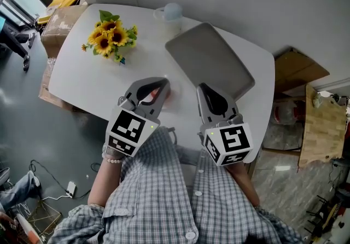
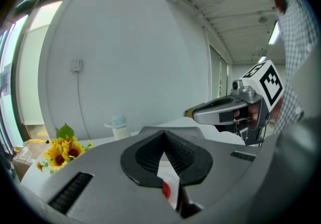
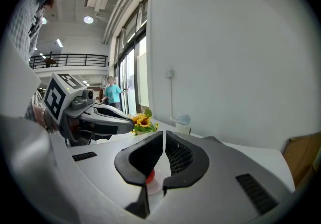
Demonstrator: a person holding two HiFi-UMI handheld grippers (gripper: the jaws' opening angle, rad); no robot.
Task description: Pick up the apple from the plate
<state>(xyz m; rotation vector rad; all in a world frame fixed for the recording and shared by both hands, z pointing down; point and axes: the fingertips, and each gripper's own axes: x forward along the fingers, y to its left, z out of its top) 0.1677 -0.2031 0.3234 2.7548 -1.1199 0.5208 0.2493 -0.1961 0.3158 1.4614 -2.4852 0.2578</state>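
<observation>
A red apple (image 1: pixel 155 94) lies on a white plate (image 1: pixel 167 100) near the table's front edge, mostly covered by my left gripper (image 1: pixel 163 85), which hovers just above it, shut and empty. Through the slot below the closed jaws of the left gripper (image 2: pixel 164 136) shows a sliver of the apple (image 2: pixel 165 191) and the plate (image 2: pixel 171 177). My right gripper (image 1: pixel 202 88) hangs beside it to the right, shut with nothing in it. Under the right gripper (image 3: pixel 164 136), the apple (image 3: pixel 149 176) and plate (image 3: pixel 159 186) also show.
A grey tray (image 1: pixel 210 59) lies on the white table (image 1: pixel 82 81) just beyond the right gripper. Sunflowers (image 1: pixel 109 35) stand at the back left and a small white cup (image 1: pixel 170 13) at the back edge. Cardboard boxes (image 1: pixel 57 24) sit on the floor to the left.
</observation>
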